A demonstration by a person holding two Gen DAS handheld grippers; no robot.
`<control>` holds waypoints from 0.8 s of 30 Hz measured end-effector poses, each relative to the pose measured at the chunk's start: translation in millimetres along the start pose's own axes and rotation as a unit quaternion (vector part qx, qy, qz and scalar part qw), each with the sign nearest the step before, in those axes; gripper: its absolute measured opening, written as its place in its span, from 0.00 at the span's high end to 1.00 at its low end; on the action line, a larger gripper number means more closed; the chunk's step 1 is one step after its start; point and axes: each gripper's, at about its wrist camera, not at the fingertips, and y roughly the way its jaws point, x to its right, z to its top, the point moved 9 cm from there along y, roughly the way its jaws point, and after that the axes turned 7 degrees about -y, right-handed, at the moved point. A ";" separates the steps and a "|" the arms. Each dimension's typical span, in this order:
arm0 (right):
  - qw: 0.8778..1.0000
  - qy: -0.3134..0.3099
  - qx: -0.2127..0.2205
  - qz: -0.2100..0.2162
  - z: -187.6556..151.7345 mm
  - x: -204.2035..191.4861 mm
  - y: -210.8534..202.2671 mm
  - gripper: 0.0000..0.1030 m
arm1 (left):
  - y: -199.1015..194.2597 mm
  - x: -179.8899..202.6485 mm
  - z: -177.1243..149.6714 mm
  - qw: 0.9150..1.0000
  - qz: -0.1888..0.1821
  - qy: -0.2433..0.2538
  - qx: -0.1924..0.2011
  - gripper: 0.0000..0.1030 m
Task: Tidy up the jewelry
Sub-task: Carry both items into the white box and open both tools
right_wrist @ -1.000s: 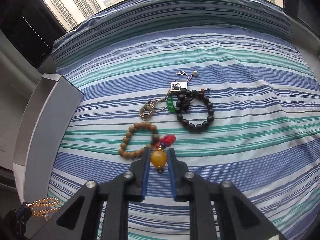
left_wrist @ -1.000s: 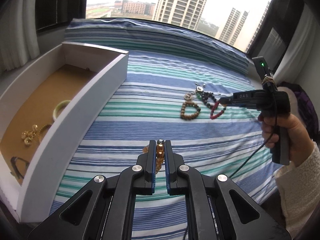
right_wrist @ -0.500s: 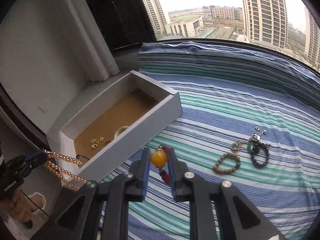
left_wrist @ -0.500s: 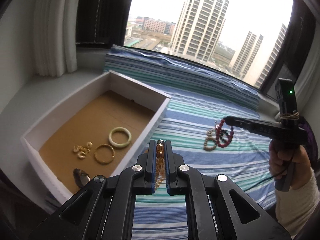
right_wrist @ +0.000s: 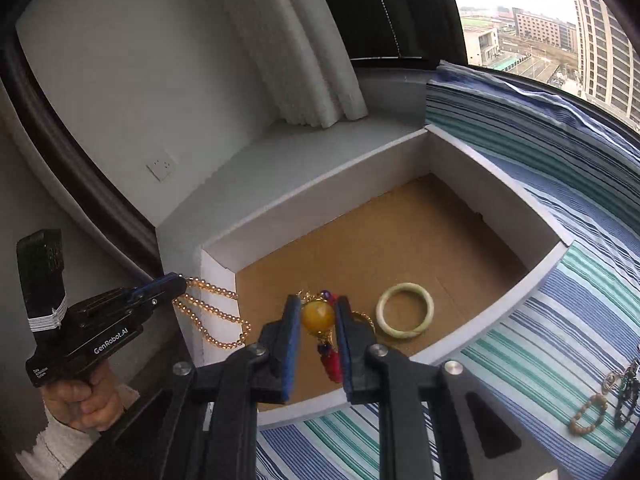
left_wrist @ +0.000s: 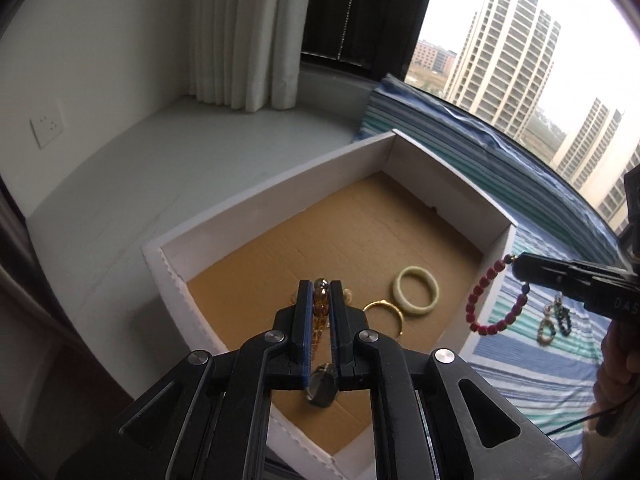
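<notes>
My left gripper (left_wrist: 320,286) is shut on an amber bead bracelet (left_wrist: 319,304) and holds it above the near end of the white box (left_wrist: 248,204). From the right wrist view the left gripper (right_wrist: 176,286) shows the amber strand (right_wrist: 212,320) hanging by the box's left corner. My right gripper (right_wrist: 318,312) is shut on a red bead bracelet with a big yellow bead (right_wrist: 318,317), above the box's near wall. In the left wrist view the red bracelet (left_wrist: 486,304) hangs from the right gripper (left_wrist: 520,266) beside the box's right wall.
The box's brown floor holds a pale green bangle (left_wrist: 415,296), a gold ring (left_wrist: 384,314) and a dark piece (left_wrist: 322,384). On the striped blue-green cloth (right_wrist: 540,340) lie a wooden bead bracelet (right_wrist: 588,414) and a dark bead bracelet (right_wrist: 626,396). Curtains and a window stand behind.
Both grippers have lifted their bracelets off the striped cloth and swung left to the white box. The box now fills both views.
</notes>
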 end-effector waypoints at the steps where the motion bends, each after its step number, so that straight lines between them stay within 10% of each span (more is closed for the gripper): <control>1: 1.000 -0.002 -0.015 0.007 -2.1 -5.2 14.7 0.83 | 8.0 -7.9 -0.4 1.000 0.005 -0.005 -0.005 0.95; 12: 0.991 0.025 -0.125 0.048 -55.4 -31.0 123.3 0.81 | 63.8 -37.5 -27.6 0.998 0.037 -0.028 -0.051 0.94; 17: 0.993 0.040 -0.101 0.036 -52.7 -20.0 106.4 0.58 | 44.4 -31.0 -30.0 0.999 0.042 -0.024 -0.023 0.43; 24: 0.998 -0.036 -0.021 -0.056 -39.7 -16.9 24.7 0.50 | 0.1 6.3 -41.0 0.998 0.051 0.022 0.031 0.34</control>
